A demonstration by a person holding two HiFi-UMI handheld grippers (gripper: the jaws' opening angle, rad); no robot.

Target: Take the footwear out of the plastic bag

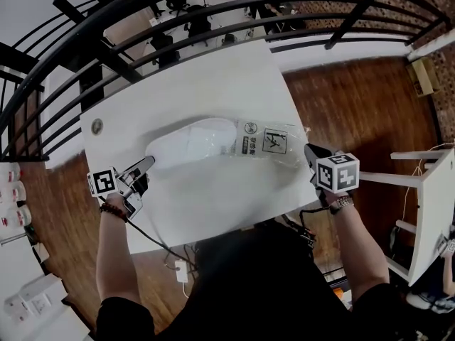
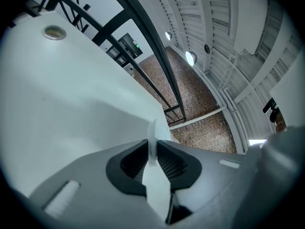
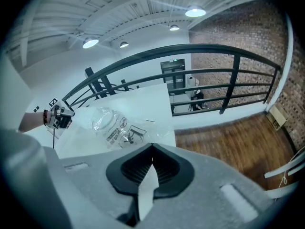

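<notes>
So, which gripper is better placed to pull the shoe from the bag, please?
Left: the left gripper clamps an edge of the shoe; the right gripper is shut on the far end of the bag.

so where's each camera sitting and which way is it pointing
Head view: on the person's head, looking steeply down at the table, footwear and plastic bag; both forearms, left gripper and right gripper show.
Left gripper view: on the left gripper, looking across the table toward the railing; only its fingers show, closed on the footwear's edge.
Right gripper view: on the right gripper, facing along the plastic bag toward the left gripper; its shut fingers show.
Shared: head and right gripper views both show the plastic bag.
</notes>
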